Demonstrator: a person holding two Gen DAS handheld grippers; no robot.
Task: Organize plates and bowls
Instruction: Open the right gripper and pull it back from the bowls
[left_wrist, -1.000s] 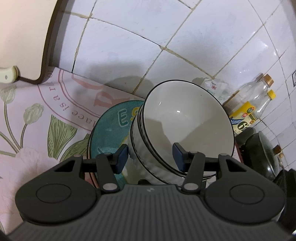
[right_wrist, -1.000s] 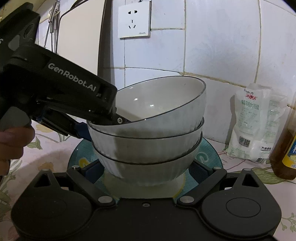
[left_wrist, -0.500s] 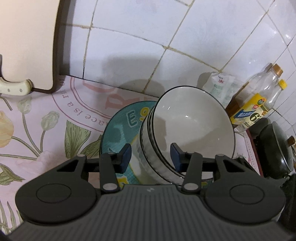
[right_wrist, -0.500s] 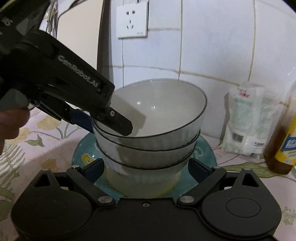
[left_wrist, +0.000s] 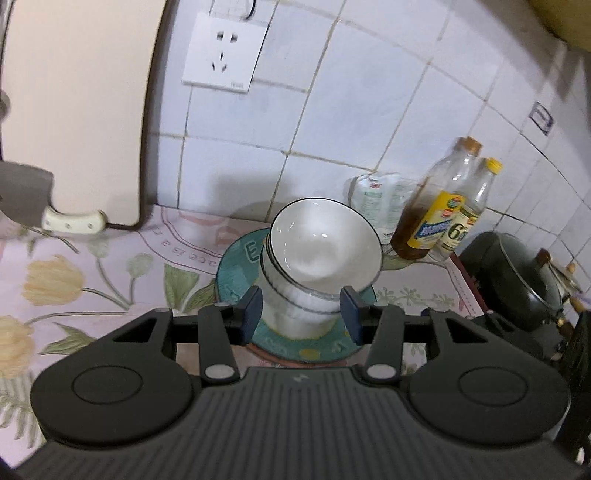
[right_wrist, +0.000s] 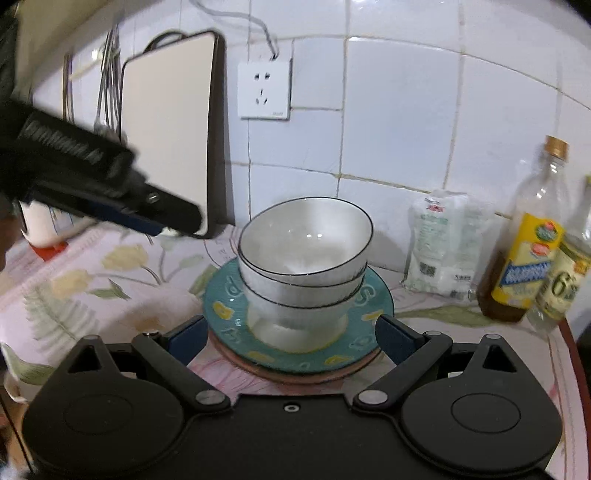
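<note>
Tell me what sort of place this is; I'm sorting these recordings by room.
Most likely a home kitchen counter: a white tiled wall behind, cooking oil bottles and a lidded black pot to one side, and stacked bowls on a teal plate.

Your left gripper (right_wrist: 173, 225) is smeared by motion blur in the right wrist view, and its body runs off the left edge. The lowest bowl (right_wrist: 295, 325) hides the teal plate's (right_wrist: 221, 306) centre. Of the brown plate (right_wrist: 295, 374) beneath, you see only a rim sliver. At the counter's right edge, the dark pot (left_wrist: 517, 273) is partly cut off, and the bottle labels (left_wrist: 432, 225) are too blurred to read.
</note>
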